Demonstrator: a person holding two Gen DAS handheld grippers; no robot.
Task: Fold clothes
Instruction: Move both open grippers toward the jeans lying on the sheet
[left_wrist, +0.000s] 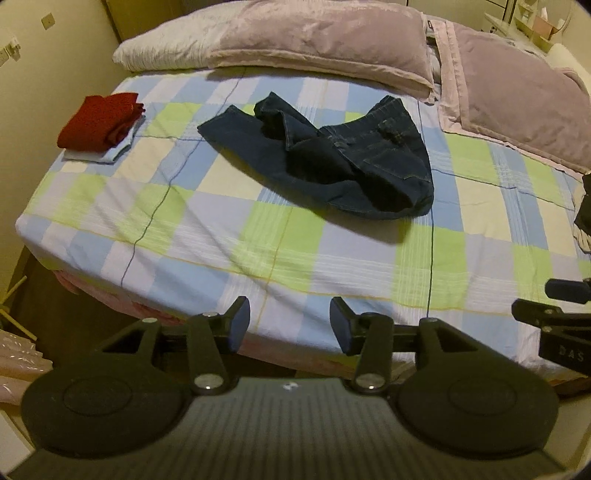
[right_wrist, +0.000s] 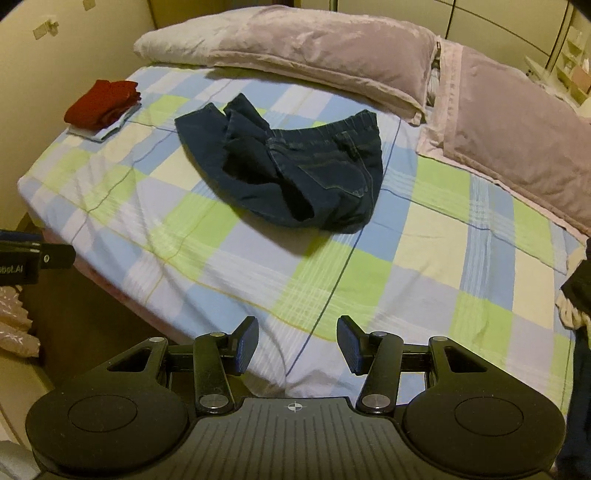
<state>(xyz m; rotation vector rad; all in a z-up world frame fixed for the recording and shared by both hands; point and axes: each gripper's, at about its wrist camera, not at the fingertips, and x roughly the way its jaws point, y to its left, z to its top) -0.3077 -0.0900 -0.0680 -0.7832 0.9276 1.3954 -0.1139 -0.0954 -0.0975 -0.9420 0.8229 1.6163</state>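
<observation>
Lying crumpled on the checked bed sheet (left_wrist: 184, 229), dark blue denim jeans (left_wrist: 332, 162) sit untouched. Left tongs (left_wrist: 289, 324) and right tongs (right_wrist: 297, 345) hover apart, empty, near the bed's edge.

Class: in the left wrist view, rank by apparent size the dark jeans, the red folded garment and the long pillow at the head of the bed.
1. Long pillow, though farthest away.
2. Dark jeans.
3. Red folded garment, clearly smallest.

One pair of dark jeans (left_wrist: 325, 162) lies crumpled at the bed's centre; one folded red garment (left_wrist: 99, 120) sits at ten o'clock on one folded pale blue piece (left_wrist: 110, 155); two mauve pillows (left_wrist: 314, 40) span twelve to two o'clock; two grippers, left gripper (left_wrist: 288, 325) and right gripper (right_wrist: 297, 345), both spread apart
</observation>
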